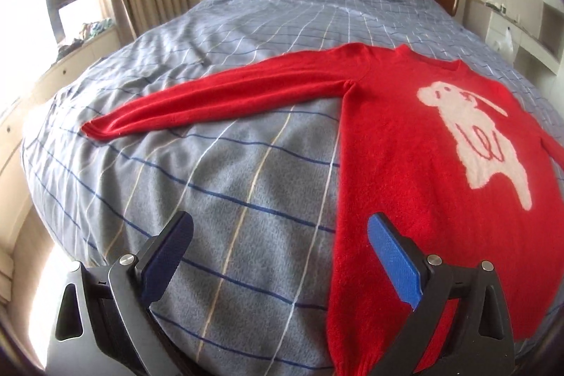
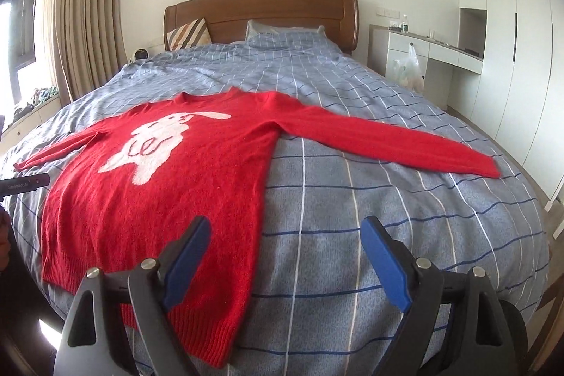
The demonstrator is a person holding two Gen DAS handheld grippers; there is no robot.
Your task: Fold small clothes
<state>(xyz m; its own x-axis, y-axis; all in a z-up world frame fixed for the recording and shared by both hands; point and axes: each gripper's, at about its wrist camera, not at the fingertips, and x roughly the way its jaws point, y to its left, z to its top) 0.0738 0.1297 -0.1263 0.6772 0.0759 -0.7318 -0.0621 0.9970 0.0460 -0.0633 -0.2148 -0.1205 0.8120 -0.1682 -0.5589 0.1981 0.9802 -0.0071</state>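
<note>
Sweater [image 1: 405, 171] spread flat on the bed [image 1: 218, 171], sleeves out; left gripper [image 1: 280, 231] hangs above its hem edge, jaws wide, holding nothing. Right view: right gripper [image 2: 287, 235] also gaping, empty, over the sweater's other hem corner
</note>
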